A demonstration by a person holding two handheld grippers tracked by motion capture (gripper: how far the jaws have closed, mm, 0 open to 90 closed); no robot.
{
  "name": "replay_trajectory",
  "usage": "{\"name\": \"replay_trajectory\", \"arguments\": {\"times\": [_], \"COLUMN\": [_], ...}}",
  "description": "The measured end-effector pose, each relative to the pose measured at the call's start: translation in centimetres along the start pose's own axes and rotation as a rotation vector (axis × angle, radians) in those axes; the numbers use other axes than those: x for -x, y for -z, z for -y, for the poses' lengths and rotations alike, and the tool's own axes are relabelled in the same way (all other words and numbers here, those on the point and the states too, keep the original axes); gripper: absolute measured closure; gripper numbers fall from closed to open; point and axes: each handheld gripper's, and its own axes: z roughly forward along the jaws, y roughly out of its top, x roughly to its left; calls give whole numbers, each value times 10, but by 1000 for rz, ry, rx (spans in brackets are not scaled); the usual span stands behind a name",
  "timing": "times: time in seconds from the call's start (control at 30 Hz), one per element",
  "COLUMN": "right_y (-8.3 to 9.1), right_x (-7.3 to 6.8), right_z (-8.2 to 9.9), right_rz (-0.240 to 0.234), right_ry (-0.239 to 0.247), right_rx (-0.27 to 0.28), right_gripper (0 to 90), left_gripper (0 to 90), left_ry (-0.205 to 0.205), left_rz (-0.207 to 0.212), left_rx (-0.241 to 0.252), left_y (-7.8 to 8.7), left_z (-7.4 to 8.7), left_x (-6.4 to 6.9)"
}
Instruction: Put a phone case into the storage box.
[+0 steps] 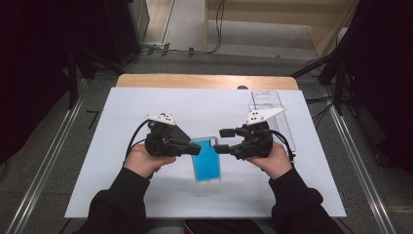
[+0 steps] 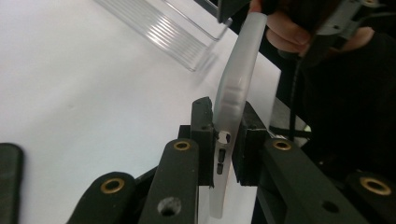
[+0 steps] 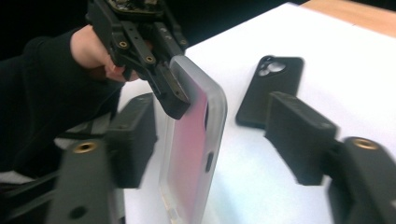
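A phone in a frosted clear case (image 1: 207, 163), its upper face blue, is held tilted above the white sheet. My left gripper (image 1: 195, 148) is shut on the case's left edge near its top; up close the case (image 2: 233, 84) stands edge-on between the jaws of the left gripper (image 2: 224, 140). My right gripper (image 1: 224, 140) is open just right of the case's top corner. In its own view the right gripper (image 3: 217, 137) has one jaw on each side of the case (image 3: 196, 140) without touching it, and the left gripper (image 3: 175, 100) clamps the far edge.
A black phone case (image 3: 271, 88) lies flat on the white sheet (image 1: 146, 185) beyond the held one, its end also near the left gripper (image 2: 9, 182). A clear plastic tray (image 1: 267, 105) lies at the back right. The wooden table edge (image 1: 204, 80) runs along the far side.
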Motion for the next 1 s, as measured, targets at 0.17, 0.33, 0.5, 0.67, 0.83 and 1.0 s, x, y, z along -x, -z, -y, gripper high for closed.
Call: {"name": "replay_trajectory", "arguments": {"times": [0.17, 0.33, 0.5, 0.67, 0.83, 1.0], "right_y": [1, -2, -6, -12, -20, -25], "right_x": [1, 3, 2, -1, -8, -14], "right_z": [3, 5, 10, 14, 18, 20], "right_rz": [43, 94, 159, 183, 263, 339], "right_ry": [-3, -22, -77, -84, -106, -113], "right_rx": [12, 51, 46, 27, 34, 64], "right_gripper": [209, 0, 0, 0, 0, 0], "left_gripper": [814, 814, 813, 811, 812, 812], "left_ry": [45, 77, 94, 106, 136, 167], "left_rz": [-85, -126, -185, -247, -288, -333], "left_rx": [24, 50, 54, 80, 98, 115], "left_y": [6, 9, 10, 10, 12, 12], "left_z": [-1, -2, -3, -4, -5, -5], "left_x": [-1, 0, 3, 5, 6, 7]}}
